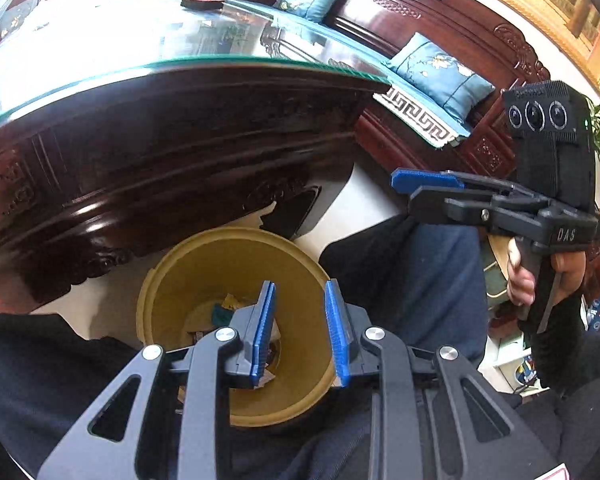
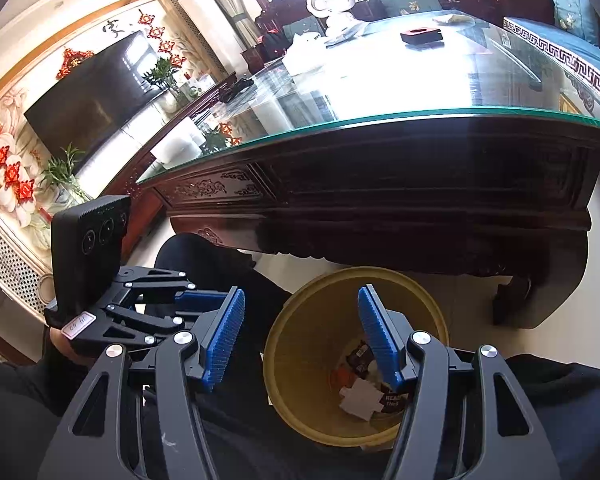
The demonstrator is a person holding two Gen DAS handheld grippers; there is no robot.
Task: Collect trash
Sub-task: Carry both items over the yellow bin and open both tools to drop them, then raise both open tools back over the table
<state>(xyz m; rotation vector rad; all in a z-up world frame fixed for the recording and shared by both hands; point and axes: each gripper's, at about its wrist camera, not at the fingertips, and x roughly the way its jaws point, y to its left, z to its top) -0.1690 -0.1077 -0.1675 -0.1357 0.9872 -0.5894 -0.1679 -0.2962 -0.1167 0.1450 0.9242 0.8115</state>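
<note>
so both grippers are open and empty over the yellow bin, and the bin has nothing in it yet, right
Not quite: the yellow bin already holds trash, paper scraps and wrappers, as the right wrist view shows. The rest stands: the left gripper and the right gripper are both open and empty above it.
</note>
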